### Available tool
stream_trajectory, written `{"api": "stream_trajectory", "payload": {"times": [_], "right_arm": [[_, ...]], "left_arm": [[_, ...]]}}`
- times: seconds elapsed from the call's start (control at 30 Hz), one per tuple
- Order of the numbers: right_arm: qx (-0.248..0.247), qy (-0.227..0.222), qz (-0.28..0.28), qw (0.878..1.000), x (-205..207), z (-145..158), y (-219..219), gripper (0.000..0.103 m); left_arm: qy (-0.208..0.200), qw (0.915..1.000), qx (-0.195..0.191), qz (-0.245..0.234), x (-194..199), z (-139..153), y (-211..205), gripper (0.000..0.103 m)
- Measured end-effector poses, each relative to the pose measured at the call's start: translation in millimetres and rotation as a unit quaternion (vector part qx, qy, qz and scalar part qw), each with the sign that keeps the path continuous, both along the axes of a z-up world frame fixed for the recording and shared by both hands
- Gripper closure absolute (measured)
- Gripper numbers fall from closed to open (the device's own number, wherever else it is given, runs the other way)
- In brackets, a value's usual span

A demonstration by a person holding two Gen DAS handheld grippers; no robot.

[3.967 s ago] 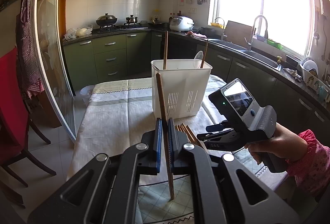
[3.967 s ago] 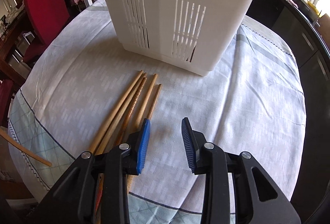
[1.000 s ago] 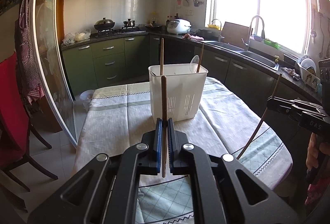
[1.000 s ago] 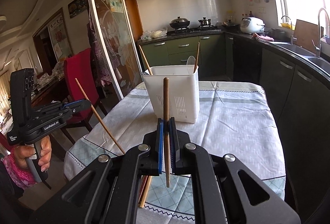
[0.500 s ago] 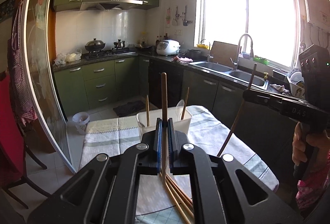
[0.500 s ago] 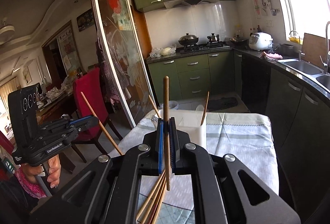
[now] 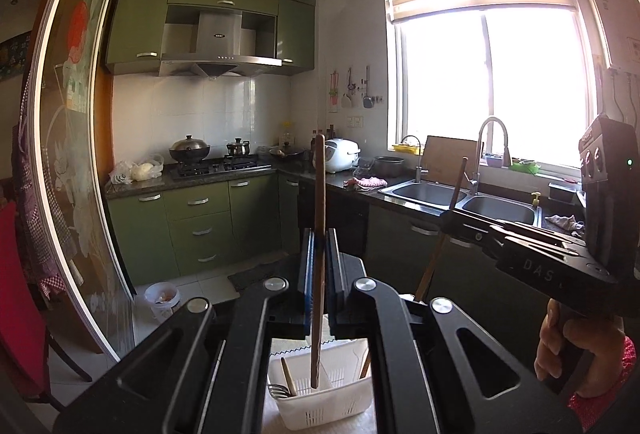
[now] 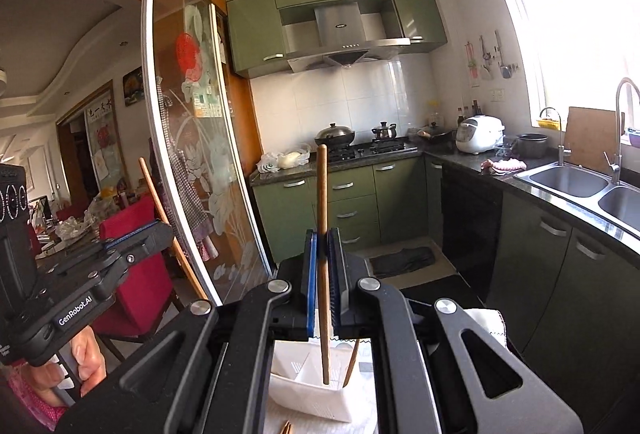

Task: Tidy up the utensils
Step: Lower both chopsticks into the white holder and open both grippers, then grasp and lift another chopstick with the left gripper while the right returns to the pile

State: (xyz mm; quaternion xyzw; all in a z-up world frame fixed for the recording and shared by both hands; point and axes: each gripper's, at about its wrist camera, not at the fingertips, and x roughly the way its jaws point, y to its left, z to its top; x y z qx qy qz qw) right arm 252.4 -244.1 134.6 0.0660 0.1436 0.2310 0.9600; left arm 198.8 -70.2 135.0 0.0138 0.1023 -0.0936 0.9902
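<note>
Standing nearly upright, a brown chopstick is clamped between the blue pads of the left gripper, its lower tip above the white utensil basket on the table below. The right gripper pinches a second chopstick in the same way over that basket. Forks and other chopsticks stand inside the basket. Green cabinets and a sink lie beyond.

Chopsticks above caddy
</note>
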Motion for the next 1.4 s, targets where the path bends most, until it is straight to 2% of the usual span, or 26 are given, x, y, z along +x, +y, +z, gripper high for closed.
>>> {"api": "stream_trajectory", "payload": {"times": [0.17, 0.4, 0.5, 0.57, 0.6, 0.77, 0.8, 0.9, 0.97, 1.07, 1.13, 1.2, 1.27, 1.3, 1.4], "right_arm": [[-0.001, 0.052, -0.001, 0.999, 36.8, -38.1, 1.4, 0.097], [-0.039, 0.102, 0.011, 0.994, 56.8, -85.8, 17.6, 0.097], [-0.053, 0.117, 0.017, 0.992, 58.4, -101.3, 25.8, 0.096], [-0.062, 0.119, 0.014, 0.991, 56.5, -106.1, 28.4, 0.086], [-0.059, 0.118, 0.015, 0.991, 53.2, -106.8, 29.0, 0.078], [-0.042, 0.088, 0.008, 0.995, 18.2, -88.1, 13.3, 0.077], [-0.040, 0.079, 0.008, 0.996, 7.7, -84.5, 8.5, 0.076], [-0.037, 0.062, 0.007, 0.997, -28.2, -78.6, -7.3, 0.071], [-0.039, 0.059, 0.007, 0.997, -50.8, -83.6, -19.3, 0.071], [-0.039, 0.069, 0.003, 0.997, -81.6, -99.4, -38.0, 0.071], [-0.030, 0.082, -0.002, 0.996, -99.4, -113.2, -52.6, 0.070], [-0.019, 0.099, -0.007, 0.995, -112.3, -127.7, -66.5, 0.066], [-0.007, 0.115, -0.010, 0.993, -123.9, -142.6, -79.2, 0.066], [0.001, 0.121, -0.012, 0.993, -129.0, -149.8, -85.6, 0.066], [0.024, 0.141, -0.017, 0.990, -140.9, -166.5, -104.7, 0.066]], "left_arm": [[0.049, 0.9986, 0.011, 0.017, 32.3, -33.4, 2.1, 0.098], [0.122, 0.9915, 0.033, 0.033, 48.0, -79.1, 12.1, 0.098], [0.121, 0.9909, 0.044, 0.040, 44.3, -86.5, 14.5, 0.098], [0.134, 0.9898, 0.037, 0.034, 43.0, -87.6, 17.8, 0.096], [0.135, 0.9897, 0.034, 0.033, 41.4, -87.0, 19.2, 0.095], [0.120, 0.9922, 0.016, 0.031, 23.3, -71.4, 25.5, 0.094], [0.117, 0.9928, 0.010, 0.027, 17.2, -67.3, 26.7, 0.091], [0.118, 0.9929, -0.001, 0.009, -2.5, -61.4, 27.9, 0.075], [0.144, 0.9896, -0.004, -0.005, -12.9, -68.3, 26.1, 0.071], [0.216, 0.9762, -0.008, -0.018, -19.7, -99.7, 23.9, 0.071], [0.288, 0.9573, -0.018, -0.021, -16.4, -132.0, 25.3, 0.071], [0.358, 0.9334, -0.025, -0.016, -8.1, -167.3, 29.3, 0.071], [0.411, 0.9112, -0.029, -0.003, -0.1, -199.3, 32.9, 0.080], [0.430, 0.9025, -0.030, 0.004, 2.5, -212.6, 34.5, 0.086], [0.463, 0.8853, -0.036, 0.017, 8.1, -242.2, 35.7, 0.087]]}}
